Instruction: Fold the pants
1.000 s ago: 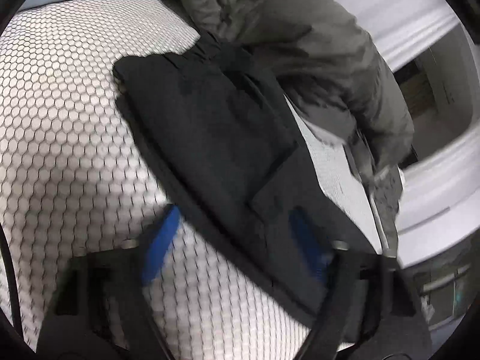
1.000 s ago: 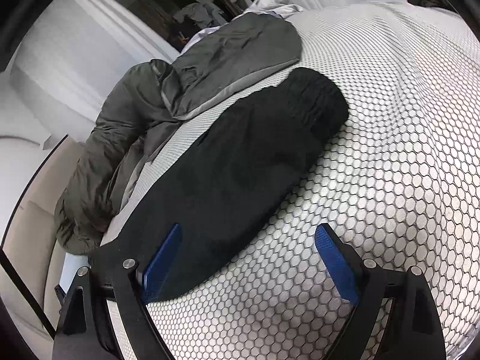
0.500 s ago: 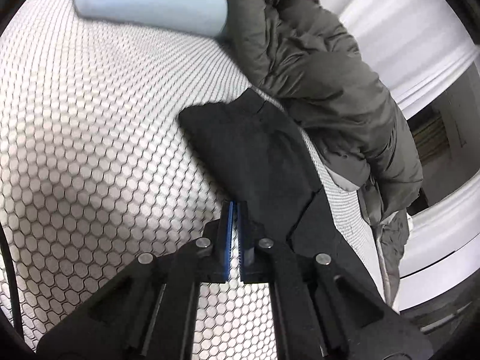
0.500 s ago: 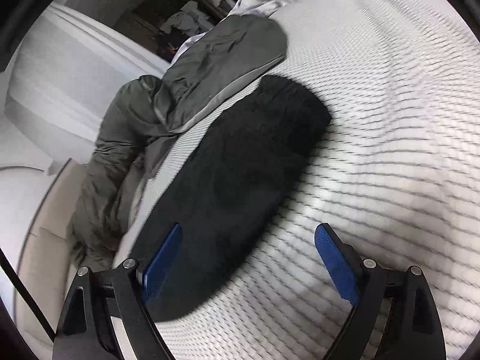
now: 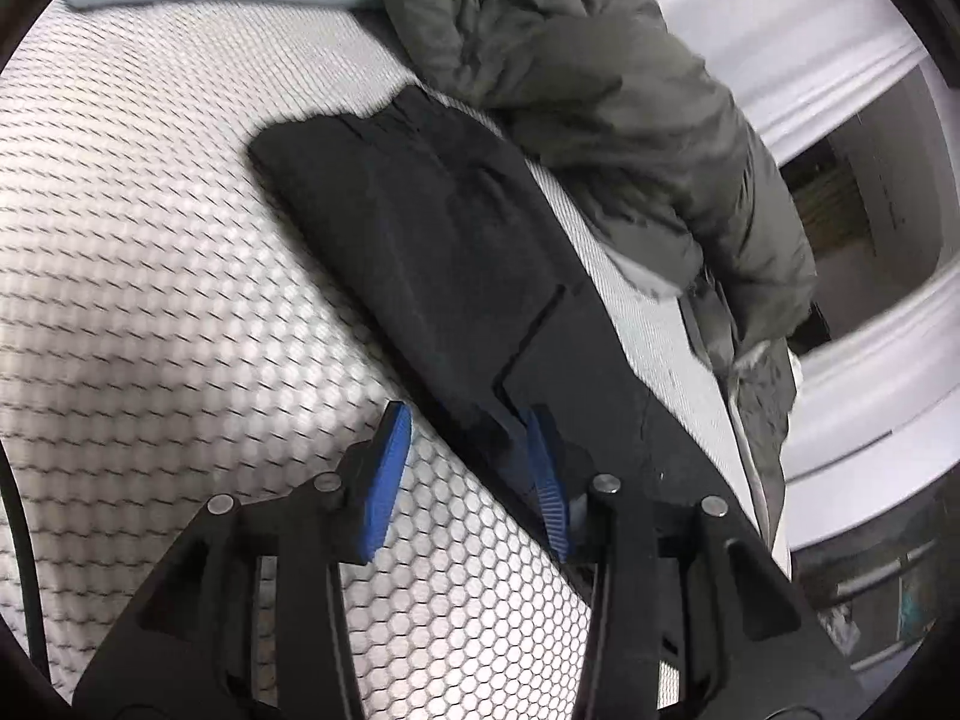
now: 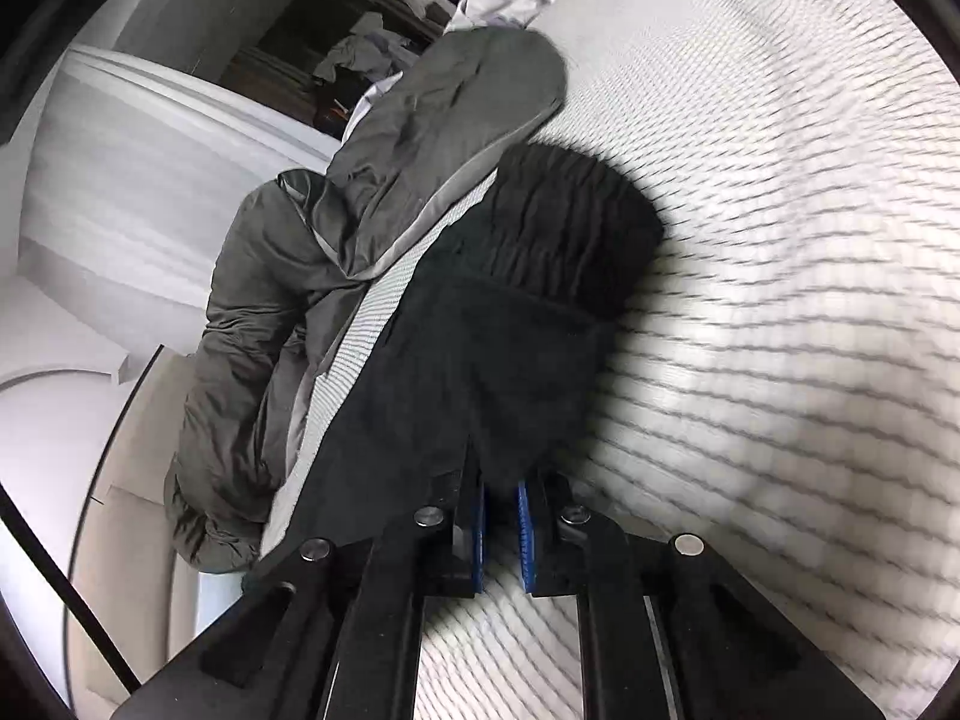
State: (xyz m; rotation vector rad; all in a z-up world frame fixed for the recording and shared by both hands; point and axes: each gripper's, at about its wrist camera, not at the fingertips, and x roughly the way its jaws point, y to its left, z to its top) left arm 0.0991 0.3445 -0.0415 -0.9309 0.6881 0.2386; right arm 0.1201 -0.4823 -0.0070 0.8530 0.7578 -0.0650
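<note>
Where right gripper (image 6: 501, 519) pinches: pants (image 6: 480, 330) edge

No legible text, label, brand, number or sign in either view

Each camera looks forward along its own claw, low and close over the honeycomb-patterned bed (image 5: 150, 276). The left wrist view faces along the black pants (image 5: 432, 228) from one end, the right wrist view from the other; both share the pants and the grey jacket (image 6: 258, 324) beside them.
</note>
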